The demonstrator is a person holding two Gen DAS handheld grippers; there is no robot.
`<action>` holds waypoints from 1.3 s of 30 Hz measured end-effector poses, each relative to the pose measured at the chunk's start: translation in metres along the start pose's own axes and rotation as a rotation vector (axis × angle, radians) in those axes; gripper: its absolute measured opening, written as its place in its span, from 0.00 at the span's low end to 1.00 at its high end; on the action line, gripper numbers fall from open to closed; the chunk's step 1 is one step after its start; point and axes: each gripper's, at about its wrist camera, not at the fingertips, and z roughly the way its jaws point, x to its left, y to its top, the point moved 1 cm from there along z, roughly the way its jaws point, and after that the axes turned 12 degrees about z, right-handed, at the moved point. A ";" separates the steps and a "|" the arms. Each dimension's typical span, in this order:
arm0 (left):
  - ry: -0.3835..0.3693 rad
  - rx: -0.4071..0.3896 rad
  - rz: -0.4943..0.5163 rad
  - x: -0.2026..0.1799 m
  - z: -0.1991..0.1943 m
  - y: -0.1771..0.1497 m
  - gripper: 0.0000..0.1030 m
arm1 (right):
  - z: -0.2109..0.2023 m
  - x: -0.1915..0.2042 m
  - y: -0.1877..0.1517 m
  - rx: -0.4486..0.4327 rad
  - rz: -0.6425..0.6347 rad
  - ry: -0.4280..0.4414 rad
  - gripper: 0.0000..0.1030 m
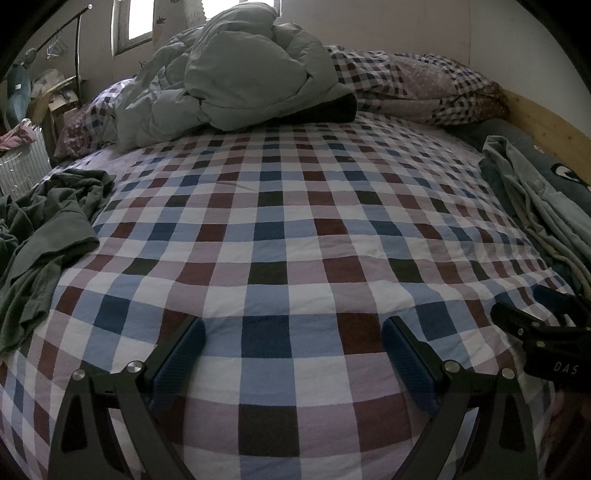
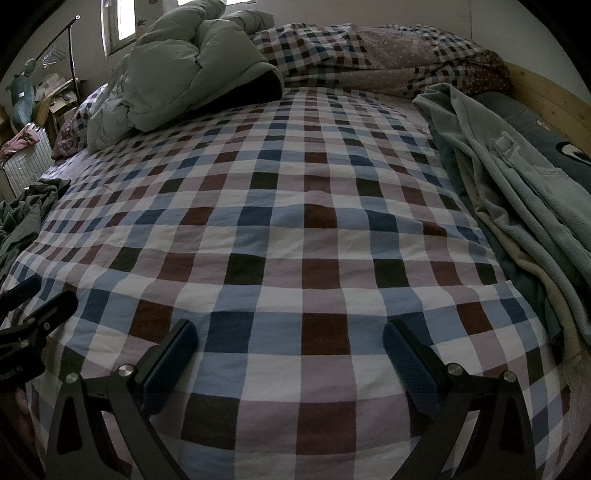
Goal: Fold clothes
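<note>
A bed [image 1: 295,229] covered in a red, blue and white checked sheet fills both wrist views, its middle bare. At its far end a pale green puffy duvet [image 1: 236,74] lies heaped, with a bundled checked quilt [image 1: 417,81] just beside it against the wall. A light wooden bed frame [image 1: 546,122] runs along the right edge.

The clothes sit at opposite sides of the bed. A crumpled dark green garment [image 1: 48,236] lies at the left edge, partly spilling off it. Along the right edge a stack of pale grey-green garments [image 2: 517,192] rests on darker and cream layers, touching a dark teal pillow [image 2: 535,129] next to the frame.

The left hand-held gripper [image 1: 293,354] hangs low over the near end of the sheet, its blue-padded fingers [image 1: 181,354] spread wide with nothing between them. The right hand-held gripper [image 2: 290,352] hangs over the same near end, likewise spread wide and empty; its black body also shows at the right edge of the left wrist view. Neither touches any clothing.

Beyond the bed's left corner stand a clothes rack [image 1: 77,48] with hangers, a white slatted basket [image 1: 26,162] and a window [image 1: 133,22].
</note>
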 end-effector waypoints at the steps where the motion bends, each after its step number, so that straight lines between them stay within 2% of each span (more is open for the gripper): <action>1: -0.001 0.001 0.000 -0.001 0.000 0.001 0.96 | 0.000 0.000 0.000 0.000 0.000 0.000 1.00; 23: -0.026 0.001 -0.016 -0.002 -0.001 0.004 0.96 | 0.001 -0.004 0.003 0.004 0.012 0.006 1.00; 39: 0.031 -0.088 0.000 0.014 -0.034 0.003 0.96 | 0.002 0.000 0.000 0.010 0.005 -0.008 1.00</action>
